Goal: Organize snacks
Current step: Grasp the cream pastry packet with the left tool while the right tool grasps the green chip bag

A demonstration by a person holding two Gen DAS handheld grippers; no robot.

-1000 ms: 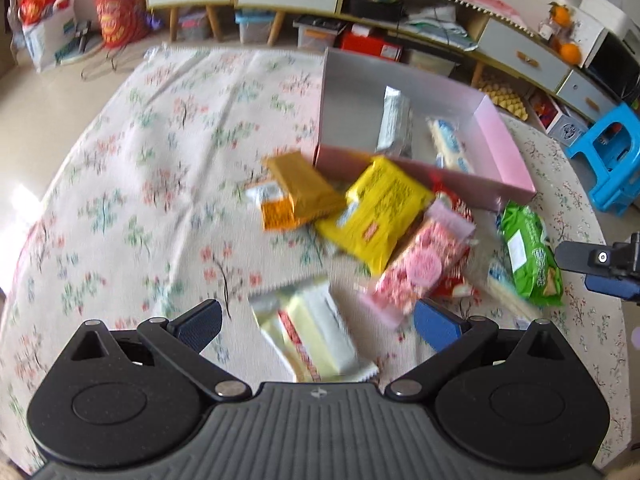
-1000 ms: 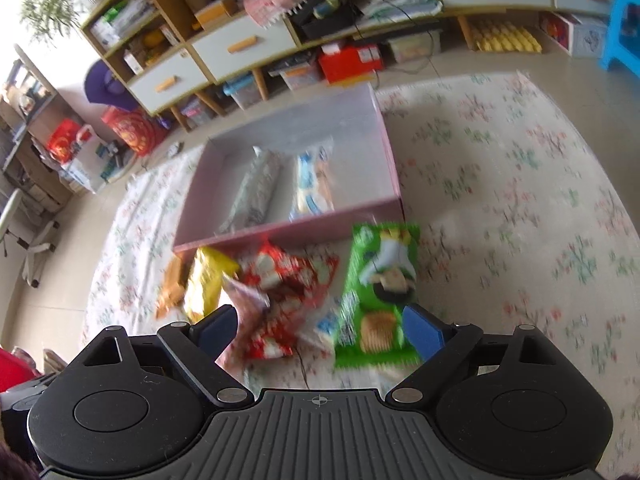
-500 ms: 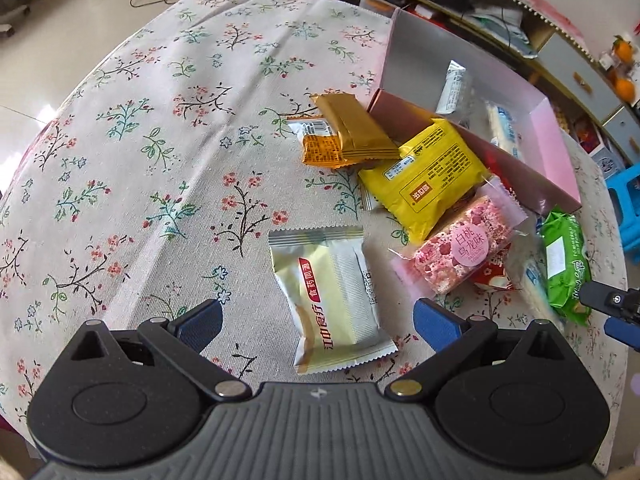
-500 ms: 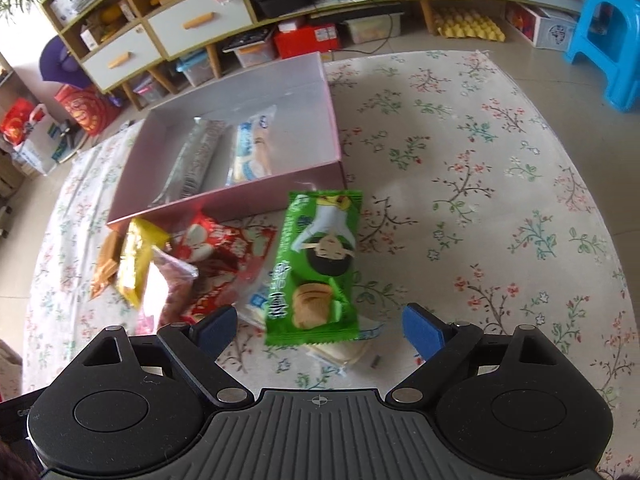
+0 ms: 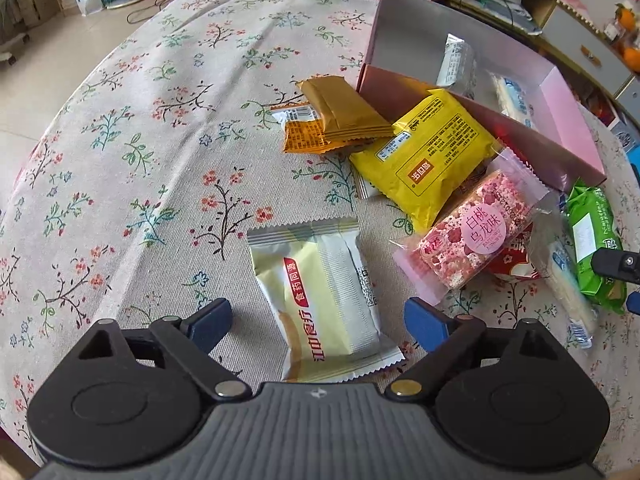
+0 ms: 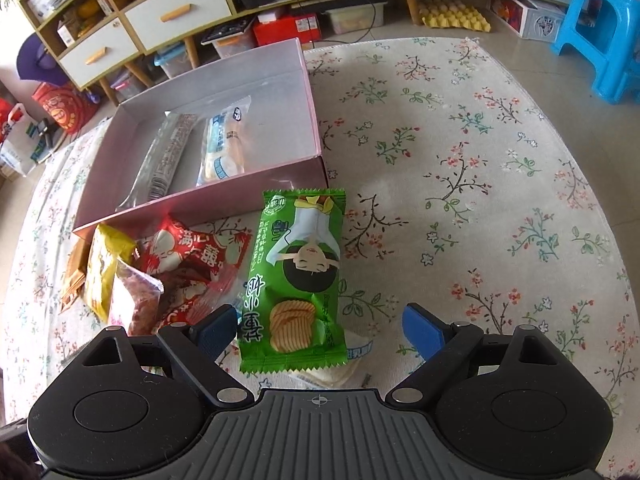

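In the left wrist view, our left gripper (image 5: 318,320), jaws wide, has dropped to straddle the cream-yellow snack packet (image 5: 322,304) on the bench. In the right wrist view, our right gripper (image 6: 320,326), also spread, has closed in on the green chip packet (image 6: 298,276) beside the pink box (image 6: 200,204): both pickups look imminent.

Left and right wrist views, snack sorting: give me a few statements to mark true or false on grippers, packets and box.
1. The left gripper is open around the cream packet. True.
2. The right gripper is shut on the green chip packet. False: its jaws stand open, one on each side of the packet.
3. The pink box holds two packets. True.
4. The yellow packet lies inside the box. False: it lies on the tablecloth, against the box's outer wall.
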